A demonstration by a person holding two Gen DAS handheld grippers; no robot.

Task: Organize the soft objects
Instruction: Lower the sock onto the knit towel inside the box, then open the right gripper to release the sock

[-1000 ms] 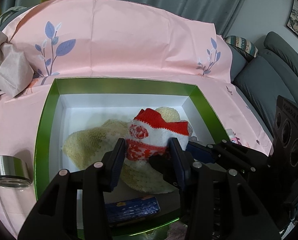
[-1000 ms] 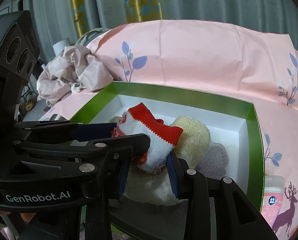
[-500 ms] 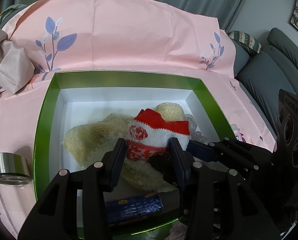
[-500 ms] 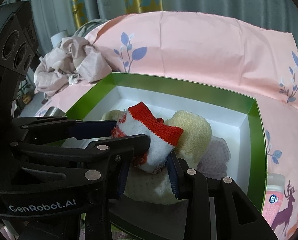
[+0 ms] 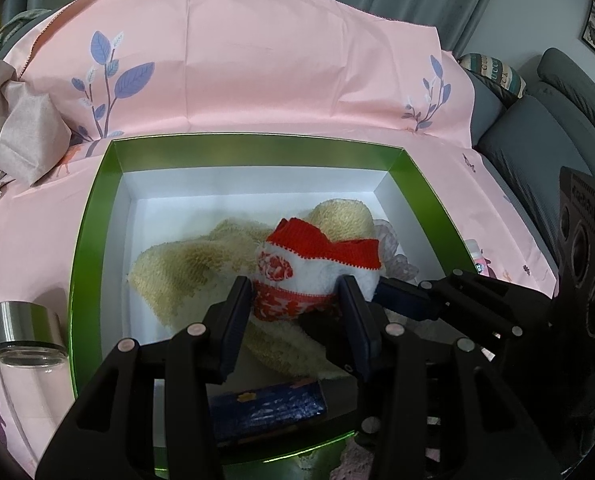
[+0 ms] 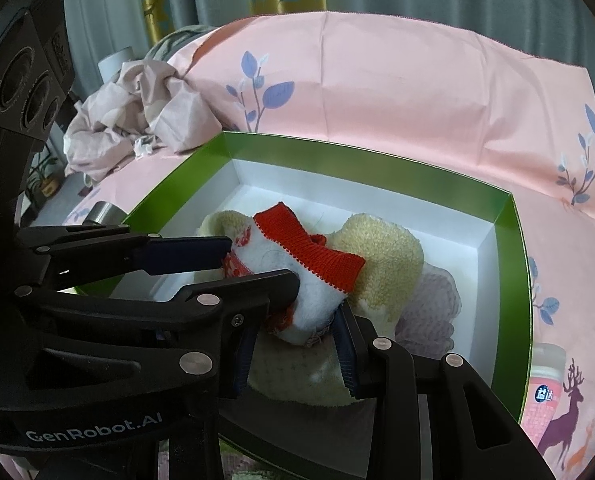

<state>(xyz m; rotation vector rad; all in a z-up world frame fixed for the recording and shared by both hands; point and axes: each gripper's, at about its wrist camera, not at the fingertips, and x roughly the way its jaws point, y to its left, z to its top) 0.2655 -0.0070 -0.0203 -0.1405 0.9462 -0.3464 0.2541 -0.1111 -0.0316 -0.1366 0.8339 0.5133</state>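
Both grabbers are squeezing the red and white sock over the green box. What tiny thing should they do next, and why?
Probably lower the sock a little and let go. Both the left gripper and the right gripper pinch it, and it already hangs inside the box, just above the yellow towel.

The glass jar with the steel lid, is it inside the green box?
No. The glass jar lies on the pink cloth outside the green box, left of its wall.
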